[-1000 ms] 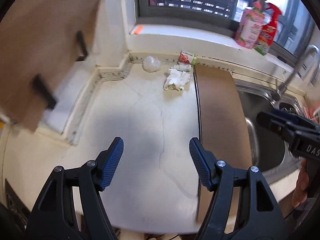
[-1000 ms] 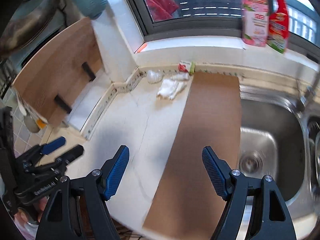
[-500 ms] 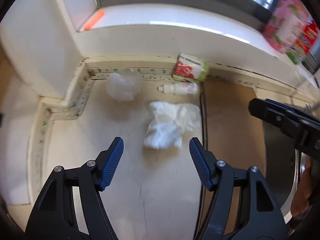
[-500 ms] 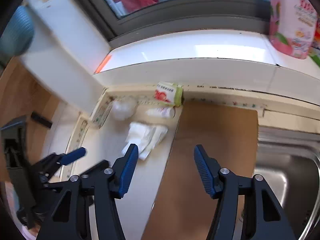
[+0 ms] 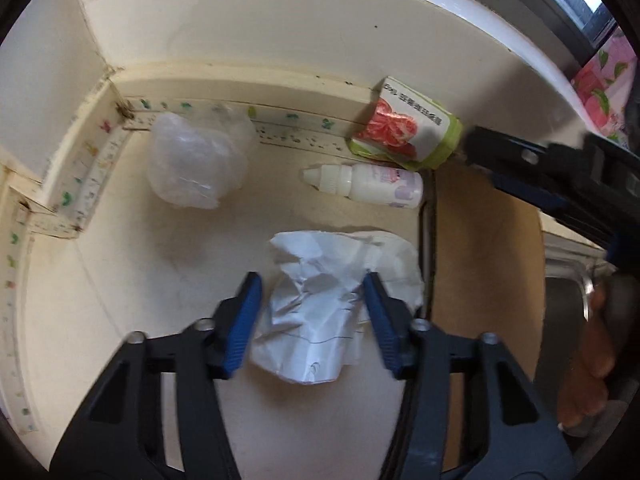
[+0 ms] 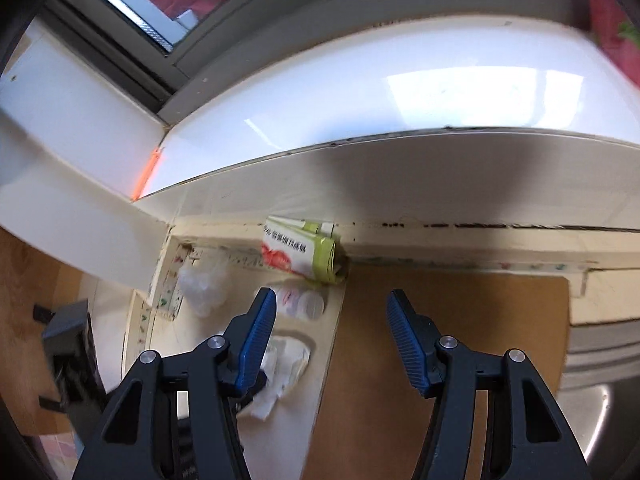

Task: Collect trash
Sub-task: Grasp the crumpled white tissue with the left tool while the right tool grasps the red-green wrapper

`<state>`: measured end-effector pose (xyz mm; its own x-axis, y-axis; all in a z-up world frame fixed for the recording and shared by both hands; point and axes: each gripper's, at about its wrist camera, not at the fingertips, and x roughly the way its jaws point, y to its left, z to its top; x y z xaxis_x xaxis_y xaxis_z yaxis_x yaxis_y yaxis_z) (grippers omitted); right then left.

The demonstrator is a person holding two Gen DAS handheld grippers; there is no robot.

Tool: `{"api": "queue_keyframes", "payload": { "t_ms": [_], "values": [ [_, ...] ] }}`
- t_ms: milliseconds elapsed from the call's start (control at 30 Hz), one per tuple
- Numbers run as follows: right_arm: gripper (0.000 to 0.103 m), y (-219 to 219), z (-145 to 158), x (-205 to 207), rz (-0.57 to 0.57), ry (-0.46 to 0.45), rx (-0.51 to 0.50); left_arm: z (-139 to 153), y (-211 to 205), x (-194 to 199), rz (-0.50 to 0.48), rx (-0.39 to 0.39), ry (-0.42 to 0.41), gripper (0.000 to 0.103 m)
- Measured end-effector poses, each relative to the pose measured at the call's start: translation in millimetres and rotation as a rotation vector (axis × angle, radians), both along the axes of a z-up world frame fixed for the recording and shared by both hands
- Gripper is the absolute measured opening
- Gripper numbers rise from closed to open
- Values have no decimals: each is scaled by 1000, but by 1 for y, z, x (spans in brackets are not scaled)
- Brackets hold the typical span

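Trash cluster in the counter corner, with both grippers above it.

Left gripper (image 5: 312,316) occupies the lower centre of the left wrist view; its jaws have just been closing and now straddle the crumpled paper (image 5: 320,316), the right blue pad at the paper's edge, the left pad apparently just clear, so the paper is not yet clamped. Clear plastic wad (image 5: 196,164) lies upper left, small white bottle (image 5: 368,182) lies on its side at centre, and the green-and-red carton (image 5: 404,130) leans against the wall above it. Right gripper (image 6: 330,340), in the lower centre of its own view, stands released with nothing between its pads, above the edge where the cream counter (image 6: 296,420) meets the brown board (image 6: 440,300); the carton (image 6: 304,254) sits just beyond.
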<state>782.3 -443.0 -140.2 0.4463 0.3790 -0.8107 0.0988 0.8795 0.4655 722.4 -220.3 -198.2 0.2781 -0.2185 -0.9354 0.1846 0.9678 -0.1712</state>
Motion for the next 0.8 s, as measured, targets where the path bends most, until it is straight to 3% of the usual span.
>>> {"api": "queue_keyframes", "payload": {
  "t_ms": [200,267,333,433,467,500,633,800],
  "values": [
    [59,19,-15,14,58,-29,-4,-1,6,-7,8,6,-59,39],
    [51,31,-19,14,94,-45,-16,-1,13,-10,21,12,-69,39],
    [32,39,-20,14,127,-53,-33,-1,23,-12,42,11,-71,39],
    [12,56,-23,11,178,-73,-63,1,39,-16,79,8,-74,38],
    [11,62,-24,9,195,-80,-69,1,43,-17,86,10,-76,37],
    [9,69,-23,5,211,-92,-76,2,49,-20,96,13,-80,17],
    [5,87,-13,-17,244,-132,-67,5,69,-32,137,10,-58,17],
    [5,103,2,-59,276,-152,-28,16,75,-53,122,23,-71,17]
  ]
}}
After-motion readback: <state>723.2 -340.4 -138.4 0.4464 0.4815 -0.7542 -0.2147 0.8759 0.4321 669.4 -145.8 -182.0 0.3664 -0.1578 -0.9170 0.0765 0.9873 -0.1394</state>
